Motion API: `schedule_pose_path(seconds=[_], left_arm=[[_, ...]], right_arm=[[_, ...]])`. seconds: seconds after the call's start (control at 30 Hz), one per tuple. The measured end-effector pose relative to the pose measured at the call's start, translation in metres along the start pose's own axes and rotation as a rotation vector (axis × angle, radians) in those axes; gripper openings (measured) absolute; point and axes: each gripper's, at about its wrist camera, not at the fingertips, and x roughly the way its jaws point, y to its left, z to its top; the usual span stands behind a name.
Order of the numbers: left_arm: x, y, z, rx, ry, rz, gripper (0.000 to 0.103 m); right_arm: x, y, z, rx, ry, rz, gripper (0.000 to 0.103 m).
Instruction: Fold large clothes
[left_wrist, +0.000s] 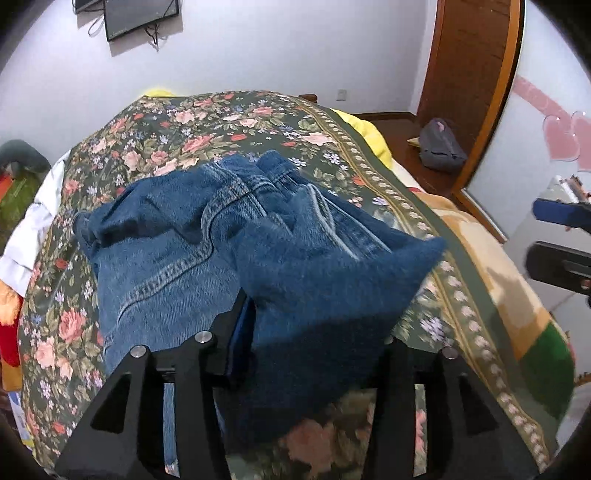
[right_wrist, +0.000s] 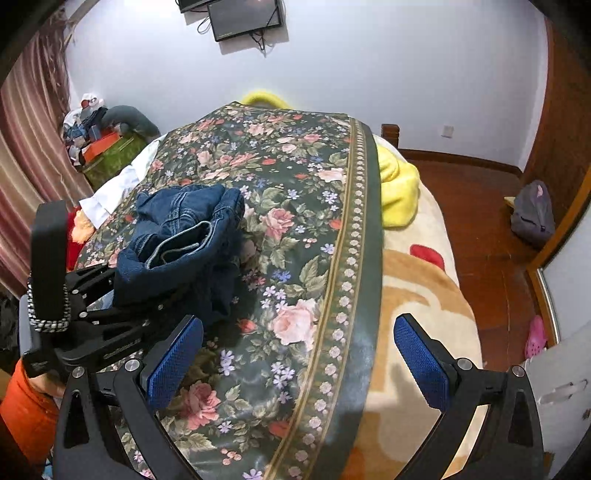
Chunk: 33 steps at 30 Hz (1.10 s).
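Left tongs (left_wrist: 295, 332): closed on a fold of the crumpled blue denim jeans (left_wrist: 207, 236); right finger hidden under the cloth, only the left blue pad shows. Rest of the jeans lie bunched ahead of these tongs on the dark floral bedspread (left_wrist: 177, 125).

Right tongs (right_wrist: 299, 363): jaws wide apart, nothing between them, jeans (right_wrist: 184, 236) ahead-left. Bedspread border (right_wrist: 364, 229) runs ahead between the jaws; beige blanket (right_wrist: 417, 291) ahead-right, wooden floor (right_wrist: 480, 229) beyond.

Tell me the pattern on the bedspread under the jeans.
Dark green bedspread with pink roses and small blue flowers, edged by a dotted border; clearest in the right wrist view.
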Motion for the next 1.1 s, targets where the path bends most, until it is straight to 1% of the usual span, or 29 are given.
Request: schedule_pose_path(seconds=[0.03,0.1,0.17,0.2,0.27,0.33,0.37,0.43,0.47,0.5,0.57,0.63,0.7,0.77,0.8,0.9,1.0,1.1], left_arm=[[-0.004,0.002,0.000,-0.012,0.006,-0.025,0.053],[-0.019,0.007,-0.005,-0.045,0.010,-0.090,0.059],[-0.037,0.014,-0.009,-0.076,-0.010,-0.127,0.059],[-0.046,0.019,-0.011,-0.085,-0.024,-0.132,0.060],[-0.065,0.029,-0.014,-0.102,-0.061,-0.111,0.061],[-0.082,0.045,-0.015,-0.133,-0.103,-0.072,0.069],[-0.088,0.054,-0.016,-0.148,-0.121,-0.049,0.071],[-0.094,0.074,-0.018,-0.172,-0.143,0.023,0.073],[-0.091,0.083,-0.019,-0.187,-0.135,0.058,0.073],[-0.087,0.091,-0.020,-0.199,-0.122,0.076,0.073],[-0.075,0.105,-0.026,-0.219,-0.084,0.094,0.073],[-0.058,0.113,-0.036,-0.227,-0.034,0.116,0.073],[-0.041,0.115,-0.048,-0.224,0.017,0.121,0.073],[-0.025,0.115,-0.059,-0.219,0.064,0.114,0.074],[-0.020,0.114,-0.066,-0.225,0.070,0.095,0.075],[-0.012,0.113,-0.079,-0.258,0.072,0.073,0.087],[-0.007,0.109,-0.089,-0.267,0.085,0.038,0.088],[-0.010,0.106,-0.095,-0.239,0.103,0.022,0.089]], right_arm=[[-0.002,0.003,0.000,-0.005,-0.006,0.009,0.103],[-0.006,0.012,0.002,-0.020,-0.019,0.021,0.103],[-0.010,0.024,0.008,-0.041,-0.038,0.037,0.103],[-0.011,0.028,0.010,-0.048,-0.043,0.045,0.103],[-0.012,0.043,0.017,-0.067,-0.058,0.074,0.103],[-0.007,0.058,0.023,-0.082,-0.068,0.099,0.103],[-0.004,0.064,0.026,-0.088,-0.068,0.108,0.103],[0.007,0.079,0.030,-0.104,-0.055,0.132,0.103],[0.019,0.088,0.032,-0.108,-0.034,0.143,0.103],[0.026,0.092,0.033,-0.110,-0.021,0.145,0.103],[0.050,0.103,0.032,-0.118,0.029,0.137,0.103],[0.075,0.107,0.028,-0.129,0.085,0.101,0.103],[0.096,0.104,0.020,-0.126,0.135,0.070,0.103],[0.107,0.094,0.012,-0.098,0.169,0.084,0.103],[0.112,0.087,0.007,-0.079,0.188,0.090,0.103],[0.123,0.069,-0.007,-0.040,0.229,0.100,0.103],[0.126,0.058,-0.017,-0.021,0.262,0.120,0.103],[0.123,0.052,-0.027,-0.038,0.286,0.101,0.103]])
